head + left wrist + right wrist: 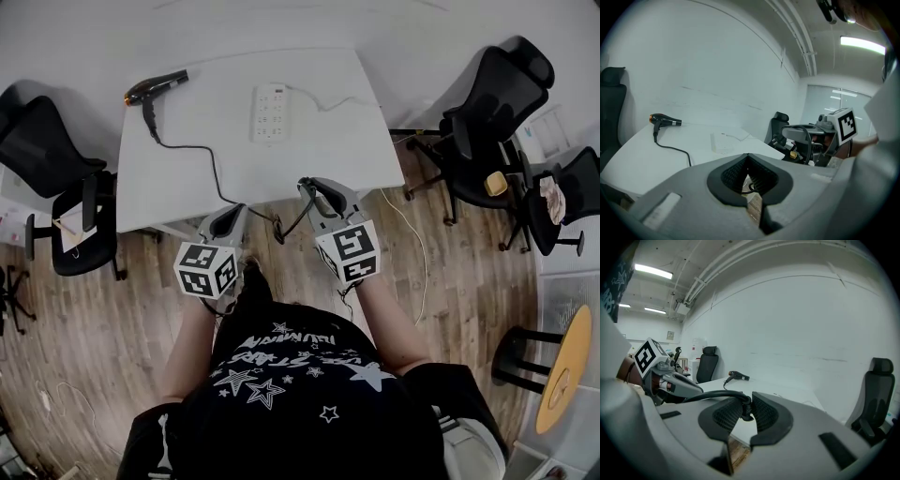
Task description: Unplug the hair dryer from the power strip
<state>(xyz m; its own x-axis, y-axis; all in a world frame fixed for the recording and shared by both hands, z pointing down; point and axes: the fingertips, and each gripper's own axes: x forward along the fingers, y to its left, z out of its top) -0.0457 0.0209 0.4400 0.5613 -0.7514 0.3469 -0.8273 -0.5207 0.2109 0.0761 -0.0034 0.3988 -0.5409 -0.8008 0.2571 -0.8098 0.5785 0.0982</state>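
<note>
Closest to the head camera is the person's black shirt (291,375) with white stars, at the bottom of the frame. Just above it both hands hold the tongs out over the wooden floor (94,328), in front of the near edge of the white table (319,150). The right gripper (309,189), right of centre, has its jaws closed on the black plug (746,411) of the hair dryer (155,87). In the right gripper view the plug sits tight between the two ribbed pads, which stand a little apart because of it, and the black cord (713,393) bends away to the left of the frame. The left gripper (235,212), just left of centre, has its jaws brought together at the tips and holds nothing; only floor and a bit of cable show through the small gap behind them. The hair dryer lies on the table in the upper left of the head view, and its cord runs down across the table top, over the near edge and on to the right gripper. The power strip (270,112) lies flat at the top centre of the table, well apart from the plug, with its own white cable (337,101) leaving to the right. Black office chairs (487,122) stand at both sides of the table.
</note>
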